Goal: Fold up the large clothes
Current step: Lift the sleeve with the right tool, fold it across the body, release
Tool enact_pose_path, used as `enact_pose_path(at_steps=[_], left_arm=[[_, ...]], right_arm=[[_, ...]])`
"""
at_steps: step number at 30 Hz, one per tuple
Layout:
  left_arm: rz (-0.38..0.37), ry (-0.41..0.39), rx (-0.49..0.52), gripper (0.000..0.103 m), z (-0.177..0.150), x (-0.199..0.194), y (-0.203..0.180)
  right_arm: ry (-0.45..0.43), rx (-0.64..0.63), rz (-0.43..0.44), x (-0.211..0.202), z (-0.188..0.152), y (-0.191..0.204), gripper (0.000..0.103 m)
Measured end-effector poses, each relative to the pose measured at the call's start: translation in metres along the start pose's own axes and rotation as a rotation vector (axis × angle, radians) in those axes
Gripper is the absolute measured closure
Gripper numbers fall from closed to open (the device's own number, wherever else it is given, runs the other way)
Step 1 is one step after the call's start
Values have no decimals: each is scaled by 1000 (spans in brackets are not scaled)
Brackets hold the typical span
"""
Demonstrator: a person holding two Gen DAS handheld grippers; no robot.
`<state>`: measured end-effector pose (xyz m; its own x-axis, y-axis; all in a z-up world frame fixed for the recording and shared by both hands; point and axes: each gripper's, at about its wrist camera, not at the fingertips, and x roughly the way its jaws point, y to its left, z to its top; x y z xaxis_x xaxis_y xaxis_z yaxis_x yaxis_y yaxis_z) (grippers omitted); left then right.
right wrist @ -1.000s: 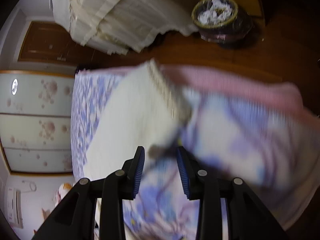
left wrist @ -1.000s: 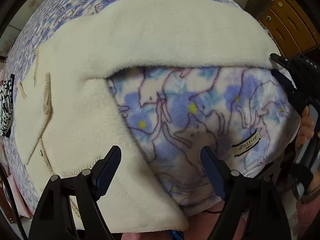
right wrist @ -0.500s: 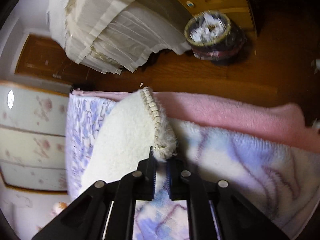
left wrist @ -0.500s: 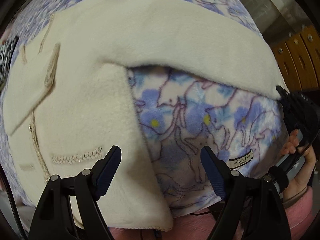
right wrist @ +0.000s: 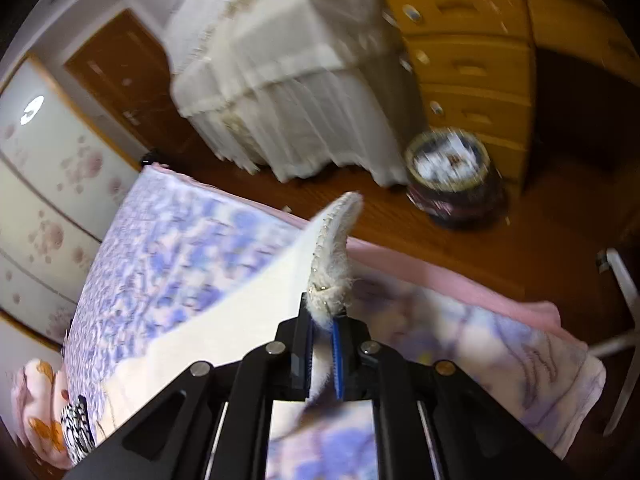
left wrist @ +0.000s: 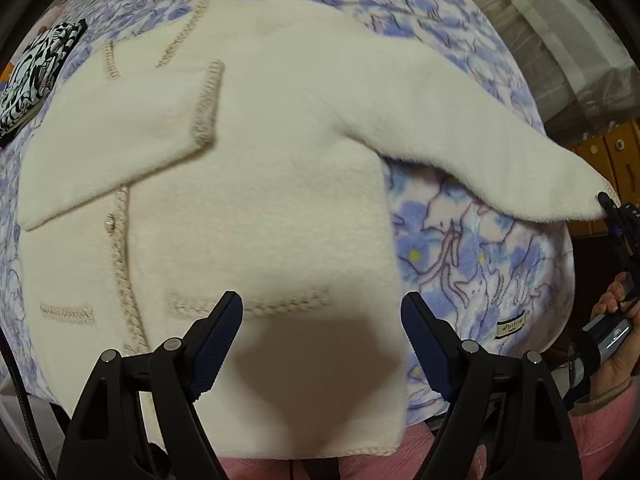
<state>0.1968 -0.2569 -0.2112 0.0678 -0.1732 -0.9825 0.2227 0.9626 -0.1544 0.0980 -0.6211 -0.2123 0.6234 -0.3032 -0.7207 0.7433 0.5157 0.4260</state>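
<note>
Counting now — one cream jacket [left wrist: 260, 184] lying on one floral blanket [left wrist: 472, 264], two grippers showing: left gripper [left wrist: 322, 342], right gripper [right wrist: 322, 334]. One black-and-white patterned item [left wrist: 32, 80], one waste basket [right wrist: 452, 176], one wooden dresser [right wrist: 472, 60] — four drawers showing, possibly more, blurry.

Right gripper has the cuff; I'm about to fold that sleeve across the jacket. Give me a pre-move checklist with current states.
1. Right gripper shut on the sleeve cuff: ok, its jaws have just closed with the cuff pinched between the pads.
2. Sleeve lifted off the floral blanket: ok, it hangs raised toward the cuff.
3. Left gripper free: ok, open above the cream jacket, holding nothing.
4. Other sleeve already folded over the front: ok.
5. Jacket body flat: ok in the left wrist view, hem edge partly hidden.
6. Landing area clear: ok, the black-and-white item lies off the jacket.
</note>
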Motion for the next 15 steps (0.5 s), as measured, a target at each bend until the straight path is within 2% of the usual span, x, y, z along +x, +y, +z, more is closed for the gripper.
enact_pose_path(at_steps=[3, 7, 15], left_arm=[[-37, -54, 7, 23, 3, -23, 33], [-43, -112, 48, 22, 8, -52, 73], [-83, -151, 74, 22, 22, -79, 153]], right_arm=[[-63, -68, 30, -24, -2, 41, 96], [-129, -133, 60, -54, -13, 97, 96], [-219, -224, 166, -96, -61, 210, 96]])
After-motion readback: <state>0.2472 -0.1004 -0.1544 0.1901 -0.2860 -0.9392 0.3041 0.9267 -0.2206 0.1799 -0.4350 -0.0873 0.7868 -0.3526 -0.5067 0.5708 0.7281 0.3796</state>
